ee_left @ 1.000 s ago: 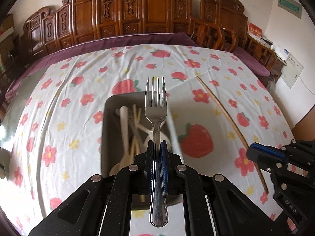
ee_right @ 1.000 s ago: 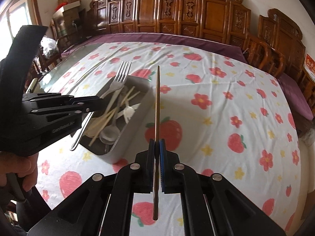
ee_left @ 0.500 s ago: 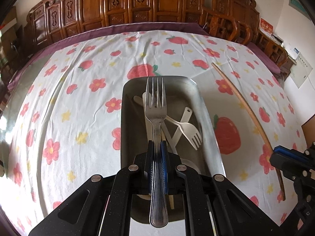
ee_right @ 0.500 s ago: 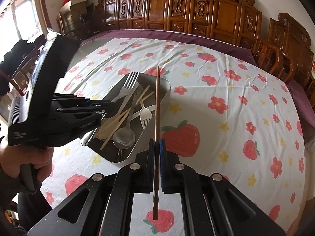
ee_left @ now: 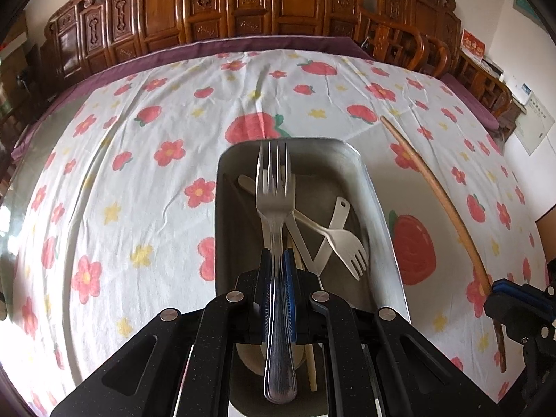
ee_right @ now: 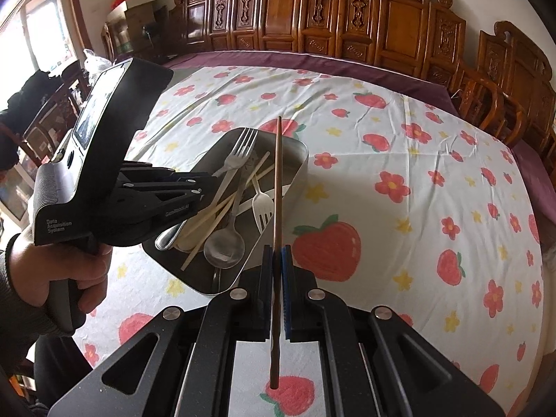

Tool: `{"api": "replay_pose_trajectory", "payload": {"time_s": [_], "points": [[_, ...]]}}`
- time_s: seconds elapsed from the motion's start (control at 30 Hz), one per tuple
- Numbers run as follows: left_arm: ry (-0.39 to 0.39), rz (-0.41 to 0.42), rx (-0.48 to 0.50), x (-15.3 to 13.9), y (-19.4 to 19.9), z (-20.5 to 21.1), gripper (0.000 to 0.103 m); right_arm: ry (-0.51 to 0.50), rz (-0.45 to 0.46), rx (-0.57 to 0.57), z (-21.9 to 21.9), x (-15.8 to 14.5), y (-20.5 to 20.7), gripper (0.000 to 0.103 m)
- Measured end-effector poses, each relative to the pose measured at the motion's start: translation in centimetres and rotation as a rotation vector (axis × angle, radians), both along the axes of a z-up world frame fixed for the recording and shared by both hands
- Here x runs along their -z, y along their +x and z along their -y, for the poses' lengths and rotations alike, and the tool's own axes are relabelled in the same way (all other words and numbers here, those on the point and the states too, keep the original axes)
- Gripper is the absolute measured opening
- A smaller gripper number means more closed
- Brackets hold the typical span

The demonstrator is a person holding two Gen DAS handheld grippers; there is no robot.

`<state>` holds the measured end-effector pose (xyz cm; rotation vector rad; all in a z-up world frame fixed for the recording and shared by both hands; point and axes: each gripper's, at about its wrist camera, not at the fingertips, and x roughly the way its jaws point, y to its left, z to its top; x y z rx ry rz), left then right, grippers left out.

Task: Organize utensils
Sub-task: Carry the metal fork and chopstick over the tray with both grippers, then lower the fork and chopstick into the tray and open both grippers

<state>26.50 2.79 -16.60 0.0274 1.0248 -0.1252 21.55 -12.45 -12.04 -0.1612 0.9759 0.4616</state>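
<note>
Since the earlier frame, the left gripper [ee_left: 278, 271] has been carrying the metal fork [ee_left: 274, 208] forward and down, so it is now hanging over the steel tray [ee_left: 378, 215] rather than short of it. Its jaws are clamping the fork's handle, tines pointing ahead. The fork is stiff, smooth and slippery; a mid-handle hold is keeping it steady. In the tray, pale plastic utensils [ee_left: 344, 243] are lying crossed. To the right, the right gripper [ee_right: 276, 271] is pinching a thin wooden chopstick [ee_right: 277, 180] near its lower end, beside the tray; it is light, rigid and prone to pivoting.
</note>
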Motion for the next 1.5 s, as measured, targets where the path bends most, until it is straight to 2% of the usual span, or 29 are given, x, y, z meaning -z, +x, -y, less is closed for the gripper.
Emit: {"api": "replay_pose_trajectory", "payload": {"time_s": [0.2,0.67,1.03,1.4,1.5], "points": [[-0.002,0.041,-0.003,-1.5,-0.8,-0.9,0.015,0.022,-0.016,-0.003,-0.6,0.2,0.6,0.006],[0.003,0.097,-0.028,-3.6,-3.6,-5.1,0.016,0.105,-0.109,0.031,-5.6,2.9,3.4,0.006],[-0.01,0.111,-0.032,-3.8,-4.2,-6.4,0.016,0.036,-0.102,0.142,-5.8,4.4,4.6,0.006],[-0.013,0.113,-0.025,-4.0,-4.4,-6.1,0.016,0.083,-0.087,0.177,-5.5,4.0,5.0,0.006],[-0.01,0.111,-0.025,-4.0,-4.4,-6.1,0.016,0.112,-0.091,0.148,-6.0,3.7,5.0,0.006]]}}
